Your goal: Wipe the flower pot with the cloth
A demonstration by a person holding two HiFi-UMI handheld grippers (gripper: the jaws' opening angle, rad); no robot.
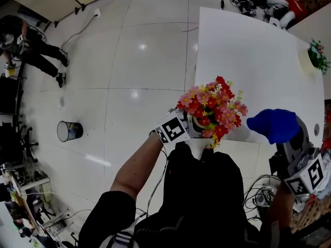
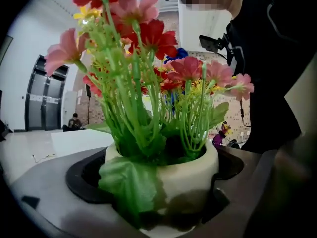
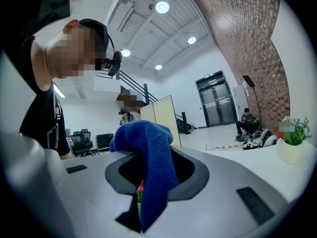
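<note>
A cream flower pot (image 2: pixel 190 175) filled with red and pink artificial flowers (image 1: pixel 214 107) is held up off the white table (image 1: pixel 248 56), near its front edge. My left gripper (image 1: pixel 192 127) is shut on the pot, its jaws clamping the pot's sides. In the left gripper view a green leaf (image 2: pixel 130 182) droops over the rim. A blue cloth (image 1: pixel 274 124) hangs bunched from my right gripper (image 1: pixel 285 138), which is shut on it, to the right of the flowers and apart from them. In the right gripper view the blue cloth (image 3: pixel 148 162) drapes down between the jaws.
A second small potted plant (image 1: pixel 316 56) stands at the table's right side. Cables and gear (image 1: pixel 258 1) lie at the table's far end. A wire bin (image 1: pixel 70 130) stands on the floor at left. A person (image 1: pixel 31 48) sits on the floor far left.
</note>
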